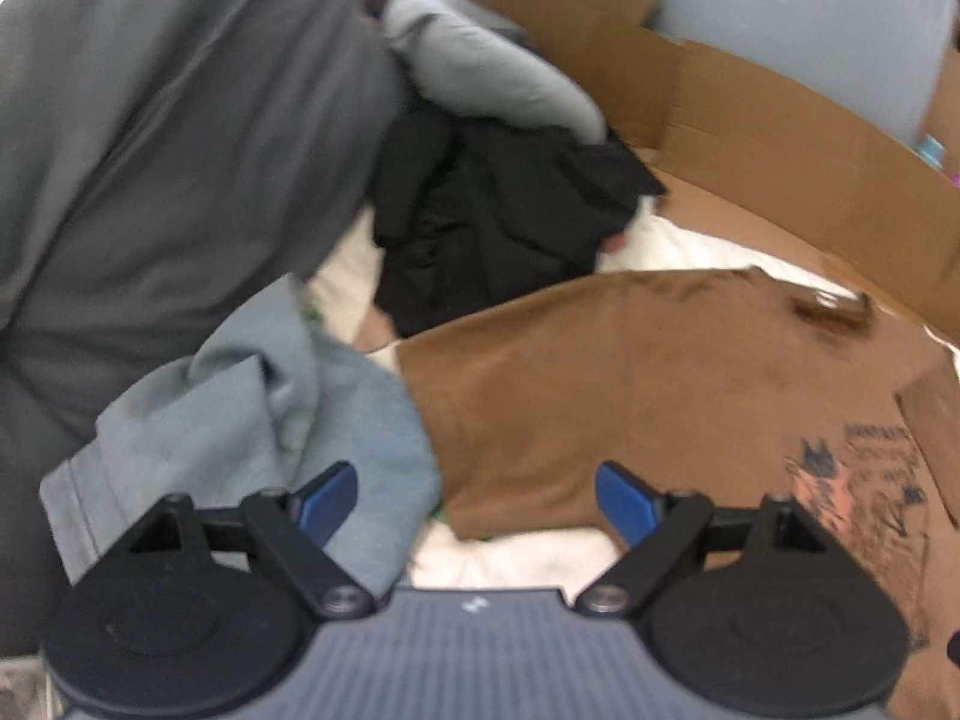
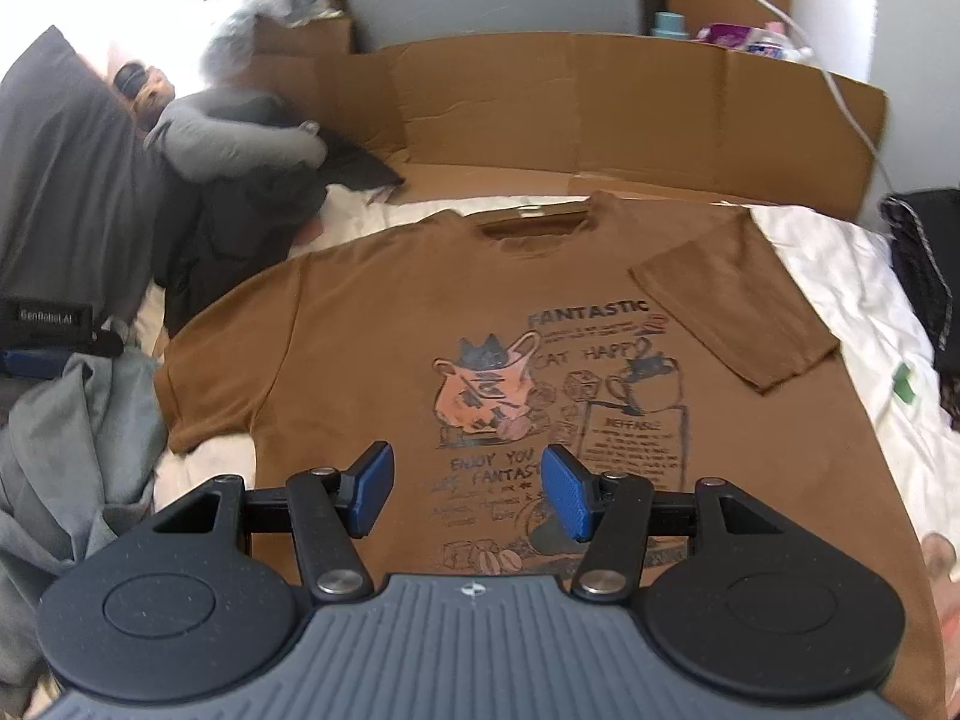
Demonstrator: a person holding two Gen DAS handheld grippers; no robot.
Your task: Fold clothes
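The brown T-shirt is lying print-up across the middle of the white bed, one sleeve already turned in over the chest. Both the left gripper and right gripper are hovering released, holding nothing. The cotton is looking light and limp (likely to sag), so pinching the unfolded sleeve's hem seems best.

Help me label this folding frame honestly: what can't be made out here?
- Brown T-shirt hem: right wrist view, hidden behind the right hand-held gripper.
- Small print under its graphic: too fine.
- Black garment type: left wrist view, motion blur.
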